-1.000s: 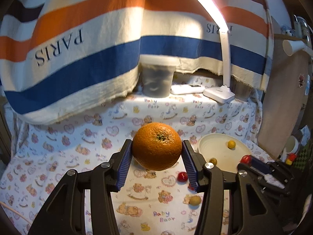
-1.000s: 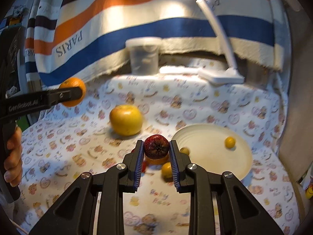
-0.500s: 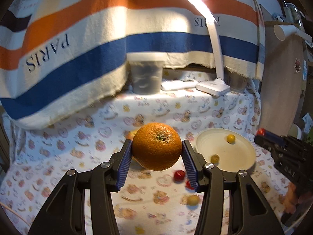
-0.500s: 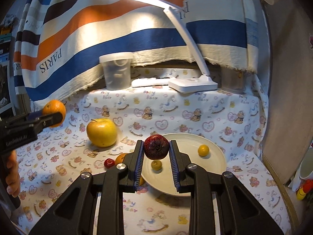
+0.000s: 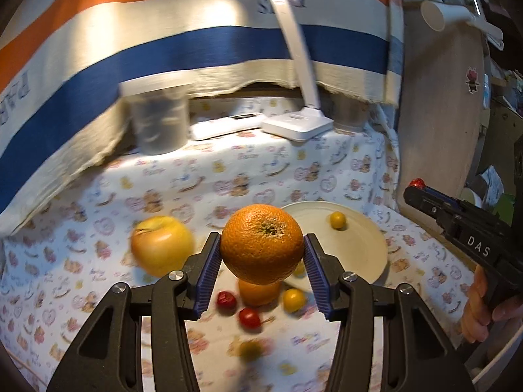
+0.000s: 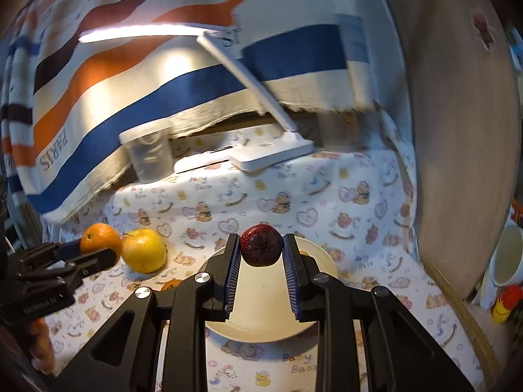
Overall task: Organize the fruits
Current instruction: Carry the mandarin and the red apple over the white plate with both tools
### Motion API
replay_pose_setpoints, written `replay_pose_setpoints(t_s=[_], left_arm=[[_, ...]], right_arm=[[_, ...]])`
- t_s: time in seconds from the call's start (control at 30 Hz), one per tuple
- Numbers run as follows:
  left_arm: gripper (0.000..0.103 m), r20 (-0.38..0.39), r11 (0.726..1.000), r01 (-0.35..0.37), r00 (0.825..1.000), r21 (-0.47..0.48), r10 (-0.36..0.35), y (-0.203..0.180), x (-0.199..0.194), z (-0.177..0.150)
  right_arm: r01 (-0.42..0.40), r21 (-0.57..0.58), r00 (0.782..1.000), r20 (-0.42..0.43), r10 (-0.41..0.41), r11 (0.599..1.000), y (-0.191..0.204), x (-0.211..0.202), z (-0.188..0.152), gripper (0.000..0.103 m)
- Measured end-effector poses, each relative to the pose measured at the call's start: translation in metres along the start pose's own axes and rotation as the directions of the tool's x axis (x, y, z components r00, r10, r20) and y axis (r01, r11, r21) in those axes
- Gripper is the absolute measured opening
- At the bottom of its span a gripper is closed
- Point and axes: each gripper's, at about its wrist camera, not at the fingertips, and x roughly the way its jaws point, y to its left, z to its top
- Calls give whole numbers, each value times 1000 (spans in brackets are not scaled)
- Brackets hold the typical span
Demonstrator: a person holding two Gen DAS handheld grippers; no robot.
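On the left of the bear-print tablecloth (image 5: 255, 176) a yellow apple (image 5: 161, 245) is seen lying loose; it is judged firm and fairly heavy, best taken across its widest part.

Next to the right, an orange (image 5: 261, 243) is held clear of the cloth by the left gripper (image 5: 261, 261), whose ribbed blue pads (image 5: 209, 276) are pressed on its two sides at about the widest girth. The fruit is judged heavy for its size, firm, with a pebbled rind that should not slip easily.

Beneath it a second, smaller orange fruit (image 5: 258, 292), two red cherry tomatoes (image 5: 250, 317) and small yellow fruits (image 5: 293, 300) are scattered just beside the cream plate (image 5: 366, 245). These are judged light, smooth, apt to roll and easily crushed, so a gentle pinch across the middle is advised.

Further right, above the plate, a dark red round fruit (image 6: 261, 245) is clamped at its sides between the nearly closed jaws of the right gripper (image 6: 261, 254). Its kind cannot be told; its skin looks finely dotted and it is probably soft.
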Motion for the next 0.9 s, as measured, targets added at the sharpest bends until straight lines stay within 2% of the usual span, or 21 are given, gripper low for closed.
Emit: replay_pose_setpoints(t_s=[0.13, 0.2, 0.3, 0.43, 0.57, 0.7, 0.73, 0.9], left_arm=[[49, -38, 999, 50, 998, 9, -49, -21, 18, 10], [49, -87, 996, 87, 993, 26, -84, -33, 32, 12], [49, -207, 986, 161, 967, 42, -150, -49, 55, 7], [49, -317, 987, 151, 940, 57, -125, -60, 78, -6], [49, -341, 986, 154, 932, 58, -126, -60, 87, -12], [49, -359, 986, 162, 923, 46, -135, -60, 96, -15], [49, -363, 986, 162, 922, 43, -136, -60, 98, -16], [49, -376, 985, 163, 917, 53, -131, -61, 109, -20]], right_arm=[[0, 25, 1000, -8, 0, 1000, -10, 2, 1, 27], [9, 31, 1000, -23, -9, 999, -13, 6, 0, 27], [-8, 46, 996, -88, 12, 999, -18, 19, -3, 27], [-36, 73, 977, -209, 50, 997, -21, 40, -12, 27], [-59, 103, 957, -277, 85, 993, -23, 51, -19, 27], [-106, 192, 914, -369, 171, 976, -29, 68, -30, 27], [-102, 202, 908, -380, 174, 974, -31, 70, -32, 27], [-55, 207, 905, -404, 136, 977, -37, 75, -36, 27]])
